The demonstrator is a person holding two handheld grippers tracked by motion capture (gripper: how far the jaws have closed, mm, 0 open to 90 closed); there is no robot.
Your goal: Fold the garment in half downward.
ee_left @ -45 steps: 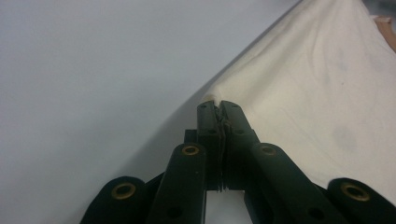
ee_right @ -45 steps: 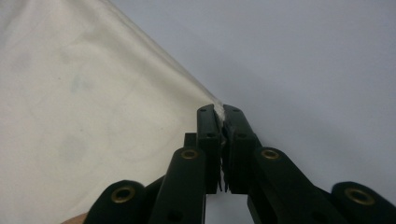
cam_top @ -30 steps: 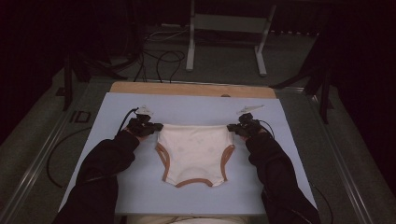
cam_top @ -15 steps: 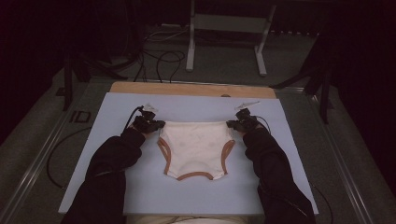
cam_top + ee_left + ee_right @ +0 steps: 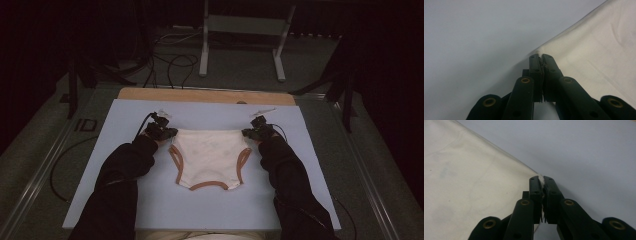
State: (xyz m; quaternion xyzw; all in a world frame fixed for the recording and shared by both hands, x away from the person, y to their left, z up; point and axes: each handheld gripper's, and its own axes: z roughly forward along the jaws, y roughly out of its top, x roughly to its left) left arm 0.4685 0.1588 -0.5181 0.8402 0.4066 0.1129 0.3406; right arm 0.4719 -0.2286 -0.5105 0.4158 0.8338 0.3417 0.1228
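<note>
The blue desk point(image 5: 125, 200) has cream underpants point(image 5: 210, 155) (orange trim on the leg holes) lying flat in its middle. The left tongs point(image 5: 167, 133) pinch one top corner tight. The right tongs point(image 5: 248, 133) pinch the other.

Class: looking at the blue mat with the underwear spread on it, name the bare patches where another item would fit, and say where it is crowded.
Bare blue mat: the strip beyond the underwear, and both side margins outside the sleeves. Crowded: the top corners, each pinched by the left claw or right claw.
</note>
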